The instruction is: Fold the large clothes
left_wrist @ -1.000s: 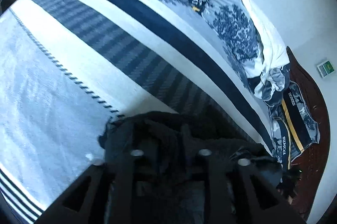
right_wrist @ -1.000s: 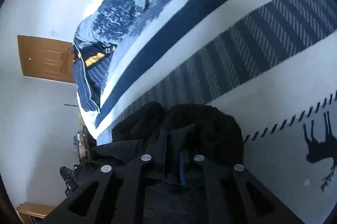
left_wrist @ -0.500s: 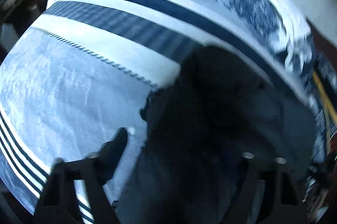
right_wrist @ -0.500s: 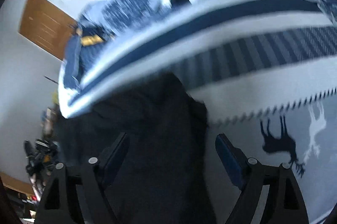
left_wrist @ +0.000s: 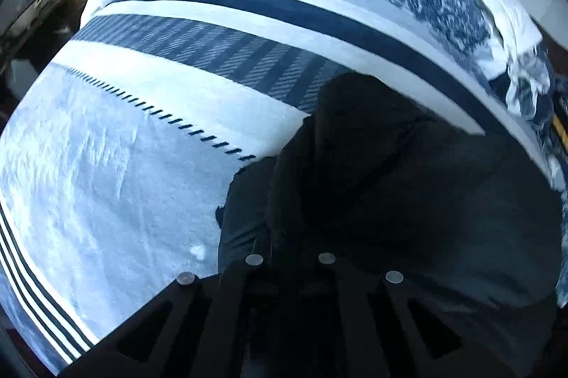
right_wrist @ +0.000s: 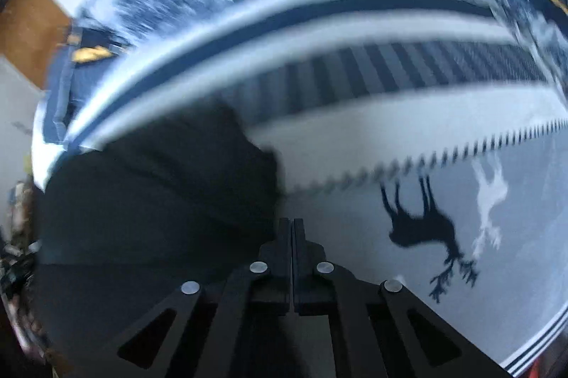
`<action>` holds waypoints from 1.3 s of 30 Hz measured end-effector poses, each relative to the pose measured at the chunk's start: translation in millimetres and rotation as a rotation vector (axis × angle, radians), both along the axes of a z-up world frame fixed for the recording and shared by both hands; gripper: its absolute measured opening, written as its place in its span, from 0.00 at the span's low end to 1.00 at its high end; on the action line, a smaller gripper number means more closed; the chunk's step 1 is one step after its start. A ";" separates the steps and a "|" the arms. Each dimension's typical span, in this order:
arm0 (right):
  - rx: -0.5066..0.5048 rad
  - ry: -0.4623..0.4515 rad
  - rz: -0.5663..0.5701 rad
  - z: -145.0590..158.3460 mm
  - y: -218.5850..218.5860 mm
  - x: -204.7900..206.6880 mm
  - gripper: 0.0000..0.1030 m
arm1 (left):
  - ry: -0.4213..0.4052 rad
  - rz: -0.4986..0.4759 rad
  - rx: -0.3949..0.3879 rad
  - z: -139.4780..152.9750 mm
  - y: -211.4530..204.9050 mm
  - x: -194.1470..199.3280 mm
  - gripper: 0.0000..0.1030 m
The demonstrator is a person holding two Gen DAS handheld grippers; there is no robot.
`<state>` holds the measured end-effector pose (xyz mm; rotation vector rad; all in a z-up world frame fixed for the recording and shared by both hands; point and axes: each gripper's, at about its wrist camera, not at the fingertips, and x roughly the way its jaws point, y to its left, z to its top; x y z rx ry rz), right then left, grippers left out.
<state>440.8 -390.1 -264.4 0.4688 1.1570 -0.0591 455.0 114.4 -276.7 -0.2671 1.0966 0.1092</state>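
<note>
1. A dark garment (left_wrist: 408, 186) lies bunched on a bed (left_wrist: 117, 186) with a striped blue-and-white cover.
2. Left gripper (left_wrist: 289, 253): jaws just closed, apparently pinching the garment's edge.
3. Right gripper (right_wrist: 293, 236): jaws just closed together, empty, beside the garment (right_wrist: 152, 200).

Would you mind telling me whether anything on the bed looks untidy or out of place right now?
The dark garment lies bunched in a rumpled heap on the striped blanket, not spread flat. Past it, a patterned duvet sits crumpled along the far side of the bed. Nothing looks spilled or damaged.
</note>
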 end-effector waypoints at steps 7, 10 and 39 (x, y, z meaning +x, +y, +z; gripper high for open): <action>0.109 -0.203 -0.077 44.6 -21.7 -58.8 0.03 | -0.161 0.024 0.094 62.4 7.7 -35.8 0.76; 0.117 -0.247 -0.024 68.7 -11.5 -53.5 0.65 | -0.229 -0.029 0.154 86.8 -10.7 -36.9 0.79; 0.143 -0.216 -0.090 67.2 -10.3 -13.6 0.47 | -0.124 0.064 0.182 92.1 23.5 -26.7 0.82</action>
